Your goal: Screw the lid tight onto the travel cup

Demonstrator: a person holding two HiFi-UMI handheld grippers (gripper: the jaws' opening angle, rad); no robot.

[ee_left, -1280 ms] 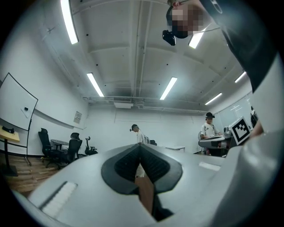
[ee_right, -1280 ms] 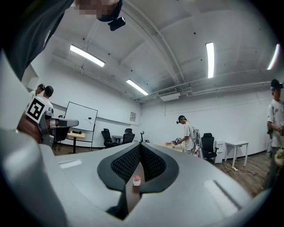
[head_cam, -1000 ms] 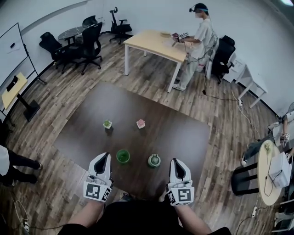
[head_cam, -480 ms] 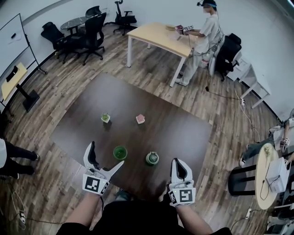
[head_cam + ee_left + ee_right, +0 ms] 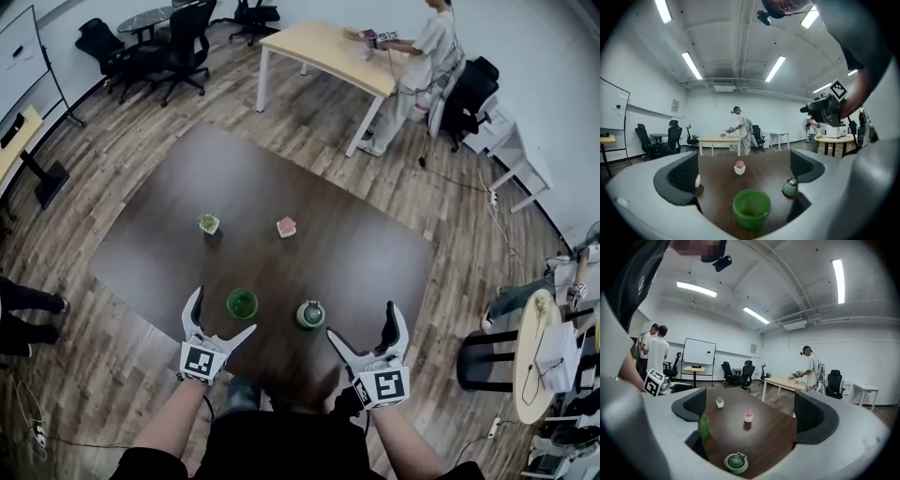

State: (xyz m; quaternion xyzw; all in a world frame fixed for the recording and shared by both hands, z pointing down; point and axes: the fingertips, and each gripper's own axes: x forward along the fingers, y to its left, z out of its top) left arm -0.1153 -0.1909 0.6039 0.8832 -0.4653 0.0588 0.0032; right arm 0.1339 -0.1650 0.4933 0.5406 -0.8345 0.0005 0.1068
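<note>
So here's where things stand: the green travel cup (image 5: 242, 303) sits open-topped near the front edge of the dark table (image 5: 356, 253), and its lid (image 5: 311, 315) is on the table just beside it to the right, not on the cup yet. Two little potted plants (image 5: 208, 223) are further back, well out of the way.

The left gripper (image 5: 223, 312) has just been spreading its jaws and they're gaping wide. In the left gripper view the cup (image 5: 751, 208) is right in the gap ahead of them, but nothing touches it. Same with the right gripper (image 5: 363, 323): its jaws have just swung wide too, and the lid (image 5: 736, 462) sits low in the gap, apart from both pads.

My guess on handling: the cup looks like thin plastic and empty, so light and easy to tip or skate on that smooth top. I'd clamp it around the middle of the wall, firm but not crushing. The lid looks small and domed with some sort of loop on top, so take it across the rim, keep it level, and start the thread gently before tightening, or it'll cross-thread
</note>
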